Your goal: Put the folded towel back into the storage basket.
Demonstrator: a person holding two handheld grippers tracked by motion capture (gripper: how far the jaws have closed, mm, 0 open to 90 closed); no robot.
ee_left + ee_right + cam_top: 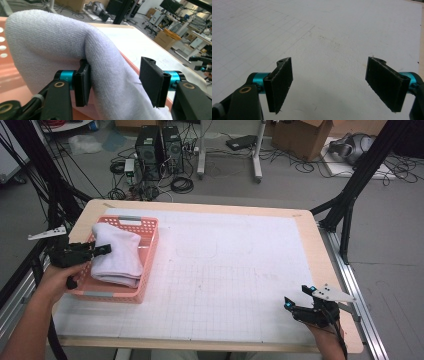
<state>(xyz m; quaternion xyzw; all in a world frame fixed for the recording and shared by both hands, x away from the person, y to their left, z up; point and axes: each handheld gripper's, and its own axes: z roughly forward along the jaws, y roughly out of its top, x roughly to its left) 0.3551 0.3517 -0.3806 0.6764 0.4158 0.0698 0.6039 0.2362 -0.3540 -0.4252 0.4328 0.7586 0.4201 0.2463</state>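
Towel [117, 254], white, folded, in basket [150, 257]

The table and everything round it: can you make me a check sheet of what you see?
Surface: white gridded sheet on a wooden table.
Job's things: folded white towel in a pink basket, far left.
Clutter: nothing seen.
Grippers: left tongs open around a towel fold; right tongs open over bare sheet.
Cables: tangled on the floor.
Surroundings: computer towers, cardboard box, black frame.
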